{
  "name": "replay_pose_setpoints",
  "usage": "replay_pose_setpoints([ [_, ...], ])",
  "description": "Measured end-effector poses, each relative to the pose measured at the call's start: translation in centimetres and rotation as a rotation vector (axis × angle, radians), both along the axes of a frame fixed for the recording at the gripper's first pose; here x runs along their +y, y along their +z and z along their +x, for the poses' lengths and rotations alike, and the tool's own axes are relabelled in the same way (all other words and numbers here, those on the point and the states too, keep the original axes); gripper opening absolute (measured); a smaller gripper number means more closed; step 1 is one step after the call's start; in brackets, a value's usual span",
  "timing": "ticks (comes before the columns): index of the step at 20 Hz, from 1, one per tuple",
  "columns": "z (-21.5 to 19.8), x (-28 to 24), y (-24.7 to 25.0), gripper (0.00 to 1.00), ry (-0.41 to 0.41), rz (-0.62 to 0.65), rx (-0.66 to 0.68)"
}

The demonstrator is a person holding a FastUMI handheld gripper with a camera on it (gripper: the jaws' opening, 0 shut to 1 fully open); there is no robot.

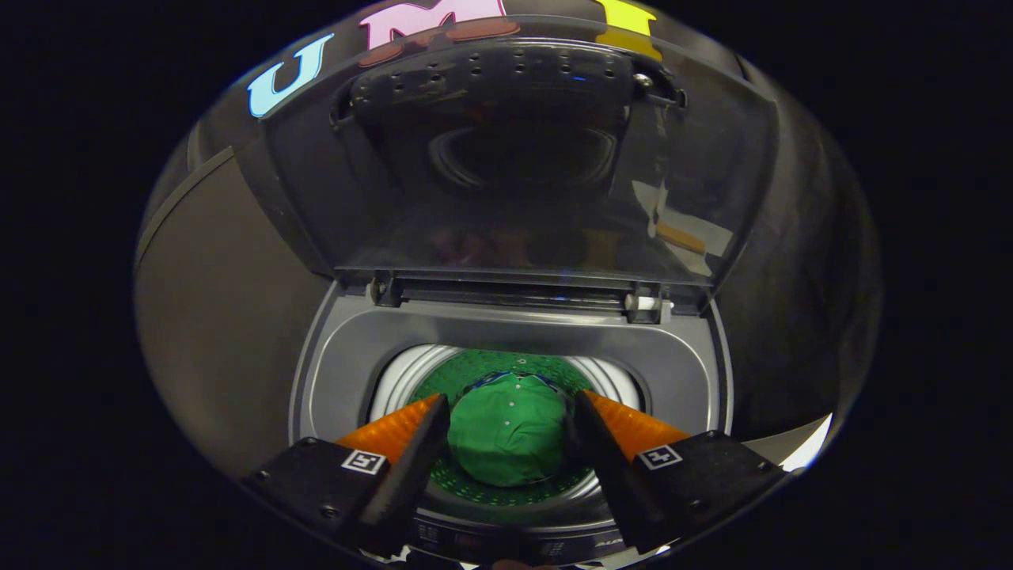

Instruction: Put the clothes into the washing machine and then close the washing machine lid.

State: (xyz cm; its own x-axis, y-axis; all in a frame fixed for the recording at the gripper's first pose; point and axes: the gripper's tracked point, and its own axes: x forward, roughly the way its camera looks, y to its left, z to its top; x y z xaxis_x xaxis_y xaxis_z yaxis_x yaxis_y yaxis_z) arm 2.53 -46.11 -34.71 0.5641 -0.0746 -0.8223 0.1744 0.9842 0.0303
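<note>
the gripper (pixel 510 431) hangs over the mouth of the washing machine (pixel 340 372), looking down into the drum (pixel 396 376). its two fingers stand spread, and the green garment (pixel 506 439) shows in the gap between them, bunched into a rounded heap with a row of small pale buttons up its middle. whether the fingers press on the cloth or hang clear above it cannot be told; the heap looks to lie lower, on the drum's floor, so i judge the fingers are holding nothing.

the clothes, then, sit straight ahead and below the fingers, inside the drum, near its front rim. that part of the task looks done.

what the coming move turns on is the lid (pixel 514 158). it stands raised, leaning back beyond the drum, hinged along the machine's rear edge (pixel 514 289). its free edge is up and away from the fingers, well above the hinge line. to close it, the gripper would likely need to lift out of the opening, reach up past the rear edge to the lid's top, and draw it forward and down toward the front rim.
</note>
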Motion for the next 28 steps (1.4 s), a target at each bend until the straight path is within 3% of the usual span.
replay_pose_setpoints([
  [7,1.4,-1.3,0.8,0.99,0.03,-0.091,-0.03],
  [15,1.8,1.2,3.8,1.0,0.043,-0.013,-0.054],
  [23,7.5,4.2,18.6,0.99,0.194,-0.055,-0.429],
  [25,8.9,4.6,22.7,0.99,0.214,-0.083,-0.55],
  [28,11.9,3.3,27.3,0.98,0.181,-0.115,-0.668],
])
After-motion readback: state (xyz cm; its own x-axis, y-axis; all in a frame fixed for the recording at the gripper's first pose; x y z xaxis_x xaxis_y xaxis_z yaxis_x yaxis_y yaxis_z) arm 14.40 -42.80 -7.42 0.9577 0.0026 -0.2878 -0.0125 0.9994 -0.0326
